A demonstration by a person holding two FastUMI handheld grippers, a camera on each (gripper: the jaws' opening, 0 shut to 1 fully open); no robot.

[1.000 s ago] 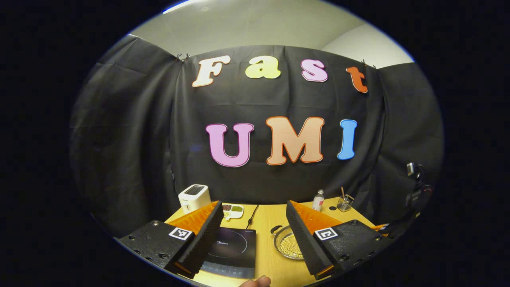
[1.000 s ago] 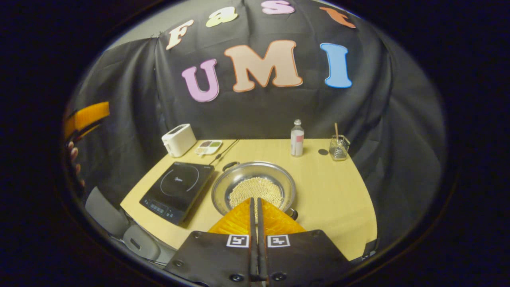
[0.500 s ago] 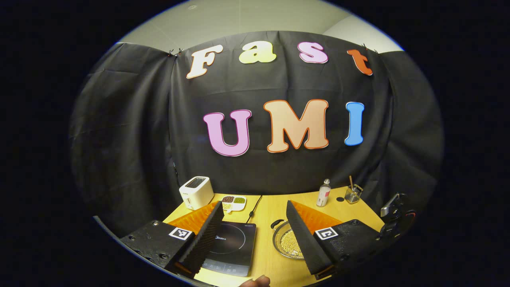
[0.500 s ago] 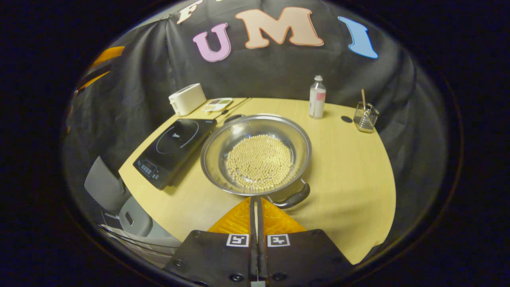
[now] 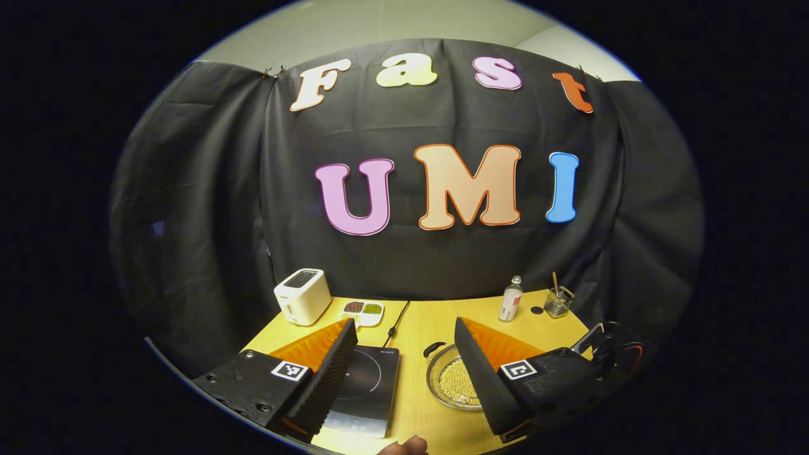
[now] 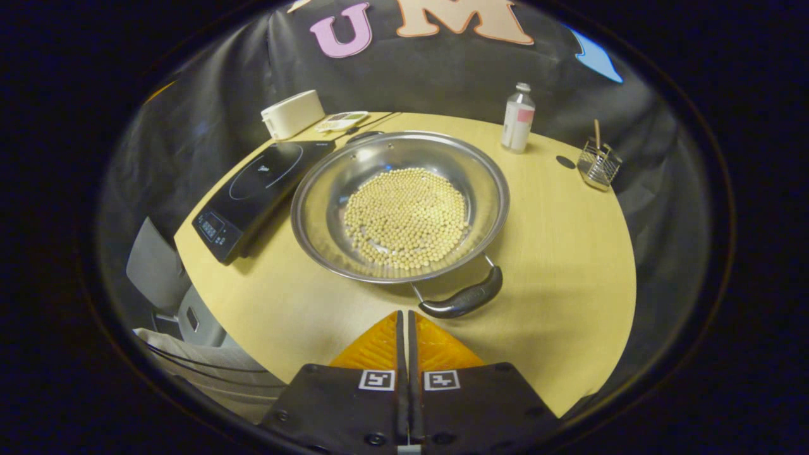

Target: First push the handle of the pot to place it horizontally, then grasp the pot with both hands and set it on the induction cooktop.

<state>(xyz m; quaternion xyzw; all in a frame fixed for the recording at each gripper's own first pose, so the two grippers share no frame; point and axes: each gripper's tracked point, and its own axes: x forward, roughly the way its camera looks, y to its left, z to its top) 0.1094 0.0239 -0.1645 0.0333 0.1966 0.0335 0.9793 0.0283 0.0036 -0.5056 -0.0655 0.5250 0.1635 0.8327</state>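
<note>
Right gripper view: closed right gripper [image 6: 404,316] hovers just short of the steel pot of pale beans [image 6: 401,205], beside a black induction cooktop [image 6: 256,186], perhaps Midea-branded. Left gripper [image 5: 401,332] gapes open above.

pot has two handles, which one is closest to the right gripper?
The near handle, just ahead of the right gripper, whose jaws are shut. The far handle sits across the pot, by the induction cooktop.

The left gripper [image 5: 404,335] is held level above the table, its two ridged fingers [image 5: 335,366] spread wide apart with nothing between them. A fingertip of the person's hand [image 5: 404,447] shows at the bottom edge of that view. The right gripper [image 6: 405,316] tilts downward, its fingers pressed together and empty.
</note>
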